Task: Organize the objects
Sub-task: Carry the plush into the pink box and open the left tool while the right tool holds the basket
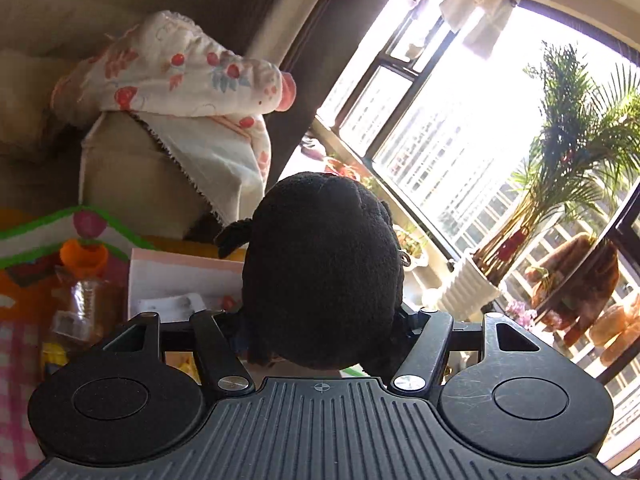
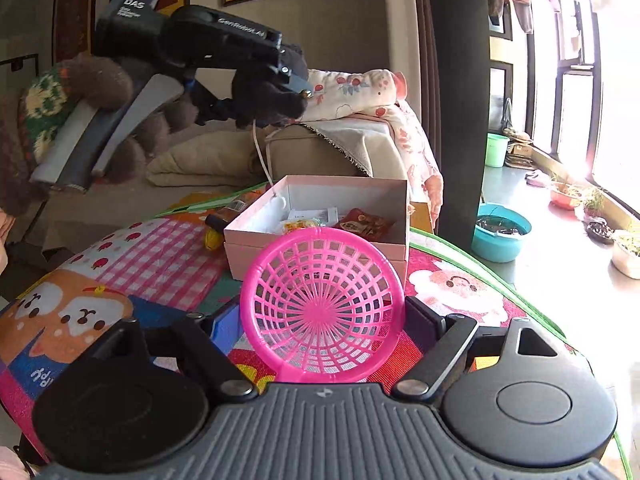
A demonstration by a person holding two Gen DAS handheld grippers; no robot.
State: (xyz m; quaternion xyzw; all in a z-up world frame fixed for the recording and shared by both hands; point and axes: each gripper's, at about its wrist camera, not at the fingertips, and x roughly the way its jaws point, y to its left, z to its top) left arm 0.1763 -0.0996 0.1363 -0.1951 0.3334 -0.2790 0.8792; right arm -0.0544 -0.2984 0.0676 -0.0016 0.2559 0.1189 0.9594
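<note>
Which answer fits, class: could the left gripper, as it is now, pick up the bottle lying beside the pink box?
Probably not yet. The left gripper is shut on the black plush toy, held high above the pink box. The bottle lies unblocked, but the gripper is full.

Black plush toy; hot-pink lattice basket; pale pink box; pink-checked cartoon tablecloth at nine o'clock; white blanket with red strawberries.

left cam faces window, right cam over table; both see box.
</note>
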